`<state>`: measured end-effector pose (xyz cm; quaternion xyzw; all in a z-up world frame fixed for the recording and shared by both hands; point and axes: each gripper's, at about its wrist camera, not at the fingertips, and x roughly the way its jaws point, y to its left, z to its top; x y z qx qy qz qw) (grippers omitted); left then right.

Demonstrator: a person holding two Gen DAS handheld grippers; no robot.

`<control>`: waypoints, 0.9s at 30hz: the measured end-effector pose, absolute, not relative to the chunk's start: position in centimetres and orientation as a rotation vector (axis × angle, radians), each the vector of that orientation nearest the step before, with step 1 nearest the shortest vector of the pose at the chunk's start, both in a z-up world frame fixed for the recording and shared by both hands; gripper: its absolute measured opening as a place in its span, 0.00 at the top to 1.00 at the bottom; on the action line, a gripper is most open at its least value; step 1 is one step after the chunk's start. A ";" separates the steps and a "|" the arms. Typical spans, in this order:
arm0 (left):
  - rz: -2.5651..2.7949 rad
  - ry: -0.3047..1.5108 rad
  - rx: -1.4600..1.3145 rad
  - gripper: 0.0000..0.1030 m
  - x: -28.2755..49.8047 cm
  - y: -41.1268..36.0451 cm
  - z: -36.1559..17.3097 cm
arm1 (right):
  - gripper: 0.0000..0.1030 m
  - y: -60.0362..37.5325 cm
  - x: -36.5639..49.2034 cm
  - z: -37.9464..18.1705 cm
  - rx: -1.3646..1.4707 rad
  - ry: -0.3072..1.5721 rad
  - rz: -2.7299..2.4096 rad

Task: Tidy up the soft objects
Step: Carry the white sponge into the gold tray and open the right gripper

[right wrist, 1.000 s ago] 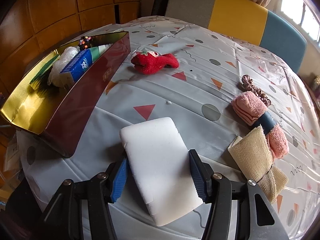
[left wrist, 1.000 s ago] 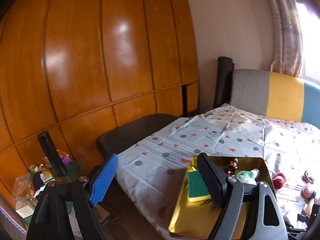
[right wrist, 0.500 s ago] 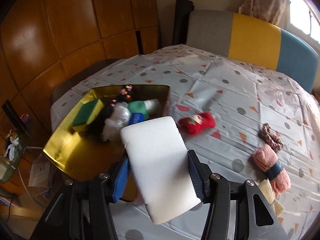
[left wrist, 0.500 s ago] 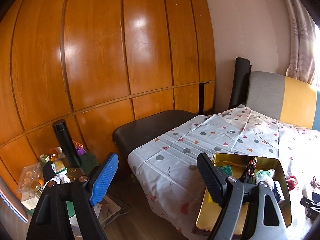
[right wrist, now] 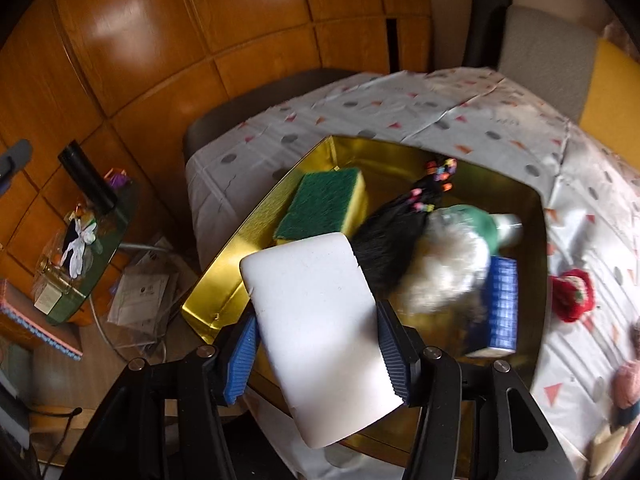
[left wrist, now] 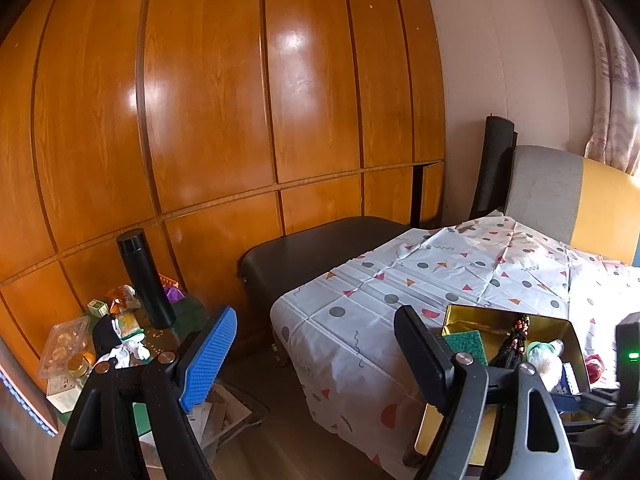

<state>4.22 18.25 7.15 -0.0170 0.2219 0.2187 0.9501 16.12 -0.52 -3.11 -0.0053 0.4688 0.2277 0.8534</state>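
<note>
Wood panelling backs a table under a dotted cloth (right wrist: 500,120). Beyond the right gripper (right wrist: 316,354), whose jaws clamp one white foam block (right wrist: 320,340) at its sides, sits one gold tray (right wrist: 224,280) already crowded: one green sponge (right wrist: 324,204), one black hairpiece (right wrist: 392,240), one white fluffy ball (right wrist: 444,268), one blue pack (right wrist: 500,308). Released too early, the block could catch the near rim and drop to the floor. One red plush (right wrist: 572,296) lies right of the jaws, outside the tray. The left gripper (left wrist: 316,356) stands wide and empty.
</note>
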 end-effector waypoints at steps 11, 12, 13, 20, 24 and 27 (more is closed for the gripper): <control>0.419 0.532 -0.051 0.20 5.1 18.8 4.8 | 0.37 4.9 19.9 -8.0 -0.021 1.096 0.502; 0.408 0.547 -0.056 0.20 5.3 18.8 4.4 | 0.37 4.8 19.9 -8.1 -0.012 1.100 0.510; 0.402 0.560 -0.059 0.20 5.3 18.8 4.0 | 0.37 4.8 19.7 -8.1 -0.011 1.094 0.511; 0.346 0.619 -0.073 0.20 5.7 17.8 2.3 | 0.35 2.7 18.8 -7.2 0.031 1.039 0.501; 0.320 0.625 -0.058 0.20 5.9 16.6 2.0 | 0.27 1.8 18.6 -6.6 0.058 1.020 0.502; 0.309 0.619 -0.048 0.20 5.8 16.0 2.2 | 0.19 1.9 18.8 -6.9 0.078 1.045 0.536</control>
